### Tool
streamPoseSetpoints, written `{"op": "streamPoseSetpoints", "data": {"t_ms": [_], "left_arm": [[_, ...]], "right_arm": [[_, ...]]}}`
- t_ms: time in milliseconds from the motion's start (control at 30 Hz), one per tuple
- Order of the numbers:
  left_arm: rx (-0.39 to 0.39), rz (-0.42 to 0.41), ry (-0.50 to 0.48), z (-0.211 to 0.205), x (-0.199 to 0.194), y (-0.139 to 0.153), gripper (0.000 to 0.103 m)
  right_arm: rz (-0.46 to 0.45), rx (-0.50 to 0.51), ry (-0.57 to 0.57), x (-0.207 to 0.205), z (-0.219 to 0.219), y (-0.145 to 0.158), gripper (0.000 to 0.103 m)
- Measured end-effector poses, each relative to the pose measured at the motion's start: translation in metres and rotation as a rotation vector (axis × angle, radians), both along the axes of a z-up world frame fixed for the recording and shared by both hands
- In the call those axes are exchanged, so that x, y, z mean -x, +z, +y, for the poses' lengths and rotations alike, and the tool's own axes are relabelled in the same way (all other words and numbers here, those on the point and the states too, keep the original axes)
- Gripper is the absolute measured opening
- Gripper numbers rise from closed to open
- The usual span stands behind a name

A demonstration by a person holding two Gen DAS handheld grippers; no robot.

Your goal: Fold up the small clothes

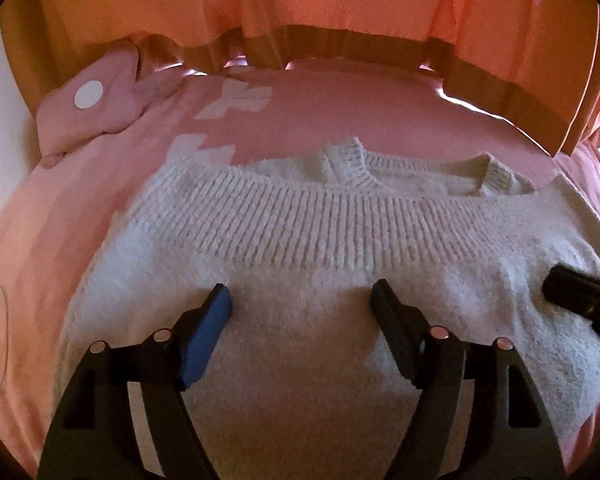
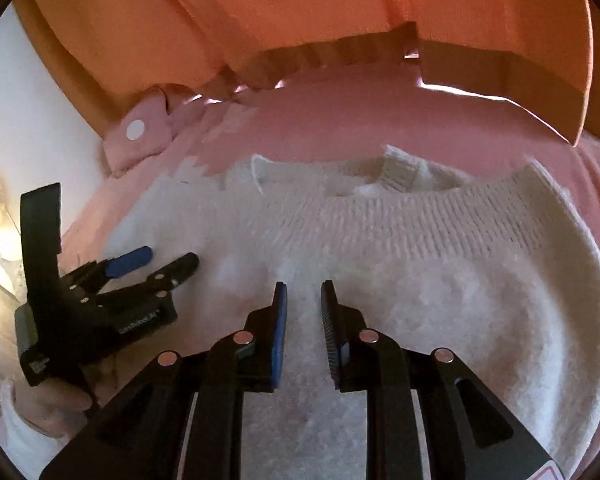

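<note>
1. Fuzz covers the white knit sweater, folded on a pink bedspread; its ribbed band curves just ahead of the left gripper, whose jaws gape wide and empty.
2. Ribbing on the sweater arcs beyond the right gripper, jaws narrowly parted, holding nothing; the left gripper lies leftward.

One sweater, perhaps one pillow, two grippers.
</note>
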State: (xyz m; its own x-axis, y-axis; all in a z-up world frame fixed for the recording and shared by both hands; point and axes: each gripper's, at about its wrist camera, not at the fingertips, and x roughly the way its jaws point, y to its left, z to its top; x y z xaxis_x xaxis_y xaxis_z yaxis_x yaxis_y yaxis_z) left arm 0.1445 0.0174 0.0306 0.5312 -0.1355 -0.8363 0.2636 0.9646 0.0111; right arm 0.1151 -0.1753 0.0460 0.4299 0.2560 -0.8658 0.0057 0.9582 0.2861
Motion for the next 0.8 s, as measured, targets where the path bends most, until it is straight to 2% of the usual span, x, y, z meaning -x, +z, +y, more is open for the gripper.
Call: {"op": "streamPoseSetpoints", "data": {"t_ms": [33,100,200,300,367,467,500,567,600,667,800], "left_arm": [[0.0,0.0,0.003,0.001,0.0,0.0,0.075],[-0.001,-0.001,0.004,0.0,0.0,0.0,0.076],[-0.007,-0.002,0.013,0.0,-0.001,-0.001,0.078],[-0.022,-0.012,0.018,-0.002,0.0,-0.002,0.082],[-0.032,-0.019,0.016,-0.004,0.001,-0.003,0.082],[-0.033,-0.019,0.016,-0.003,0.0,-0.003,0.082],[-0.034,-0.019,0.016,-0.003,0.0,-0.003,0.082],[-0.034,-0.022,0.015,-0.003,0.001,-0.003,0.083],[-0.034,-0.022,0.014,-0.003,0.0,-0.003,0.083],[-0.036,-0.024,0.014,-0.003,0.0,-0.003,0.083],[-0.037,-0.026,0.012,-0.003,0.0,-0.003,0.083]], "right_arm": [[0.017,0.017,0.013,0.001,0.001,-0.008,0.019],[-0.028,0.026,0.013,0.004,0.006,0.004,0.021],[-0.084,-0.017,0.029,0.01,0.012,0.016,0.021],[0.001,0.047,0.078,0.007,0.028,-0.006,0.029],[-0.051,0.067,0.081,0.008,0.033,0.004,0.03],[-0.121,0.024,0.056,0.01,0.031,0.019,0.031],[-0.124,0.022,0.05,0.008,0.03,0.019,0.032],[-0.042,0.054,0.045,-0.002,0.031,-0.001,0.032],[-0.038,0.053,0.047,-0.005,0.032,-0.006,0.032],[-0.052,0.062,0.05,-0.004,0.034,-0.001,0.033],[-0.104,0.014,-0.02,-0.005,0.023,0.01,0.033]]}}
